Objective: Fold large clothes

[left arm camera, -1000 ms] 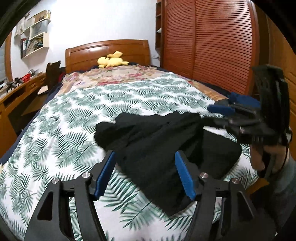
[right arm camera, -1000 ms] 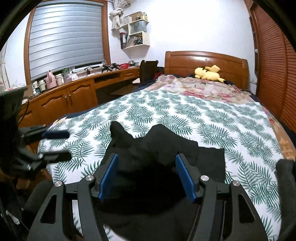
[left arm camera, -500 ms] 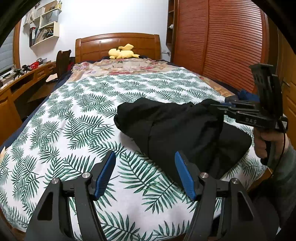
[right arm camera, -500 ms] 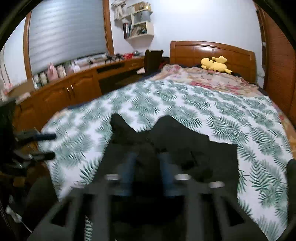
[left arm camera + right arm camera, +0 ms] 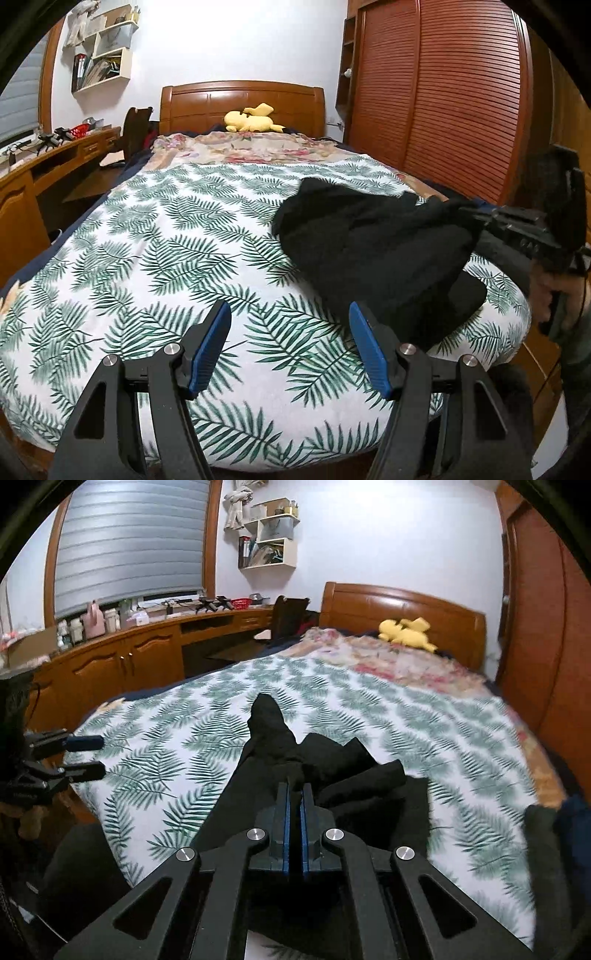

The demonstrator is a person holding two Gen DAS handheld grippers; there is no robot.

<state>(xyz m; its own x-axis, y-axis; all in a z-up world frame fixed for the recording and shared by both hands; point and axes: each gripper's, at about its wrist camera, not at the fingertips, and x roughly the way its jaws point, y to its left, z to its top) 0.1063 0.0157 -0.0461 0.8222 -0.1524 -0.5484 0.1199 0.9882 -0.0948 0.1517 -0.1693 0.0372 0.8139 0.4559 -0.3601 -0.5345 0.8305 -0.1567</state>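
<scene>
Garment (image 5: 373, 243), black and crumpled, lies near the bed's (image 5: 155, 266) foot as the right hand-held gripper (image 5: 294, 794) pinches a fold; the left hand-held gripper (image 5: 290, 347) hovers wide and empty, best placed on the opposite edge to spread it flat.

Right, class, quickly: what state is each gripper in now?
Left gripper: open, nothing between its pads.
Right gripper: shut on the black garment, pinching a fold.
</scene>
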